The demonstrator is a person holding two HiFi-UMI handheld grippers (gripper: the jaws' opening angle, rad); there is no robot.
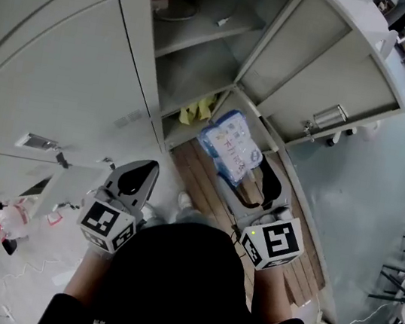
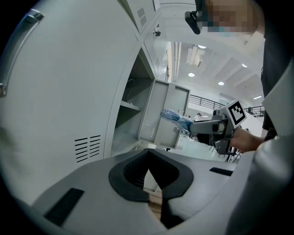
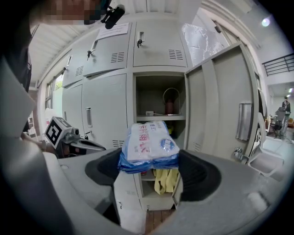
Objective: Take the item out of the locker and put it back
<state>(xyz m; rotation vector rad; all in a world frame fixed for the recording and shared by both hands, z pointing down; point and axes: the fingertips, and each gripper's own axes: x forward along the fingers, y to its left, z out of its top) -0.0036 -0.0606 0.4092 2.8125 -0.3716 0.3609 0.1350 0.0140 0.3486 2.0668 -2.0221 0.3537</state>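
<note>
The left claw [image 2: 149,176] is held low at the person's left side, in front of closed locker doors [image 1: 54,88]; its jaws are drawn together and nothing is between them. The right claw [image 3: 149,167] is held out ahead, with its jaws set partly apart and clamped on the two sides of a package [image 3: 149,144]. The package is a flat plastic pack, white with print on top and blue along the edges. In the head view the package [image 1: 228,145] sits at the tip of the right claw [image 1: 252,188], outside the locker [image 1: 195,65], over a strip of wooden floor [image 1: 200,176] and in front of the open compartment. The left gripper view shows the same package [image 2: 177,118] projecting from the right claw [image 2: 202,126] towards the opening. Beyond the package, a yellow cloth [image 3: 166,180] hangs over the front edge of the lowest shelf. The shelf above carries a small pale item [image 3: 149,113] and a dark red item with a loop handle [image 3: 170,103]. The locker door [image 3: 216,105] stands swung open to the right. A paper sheet [image 3: 113,30] is fixed to an upper door.
</note>
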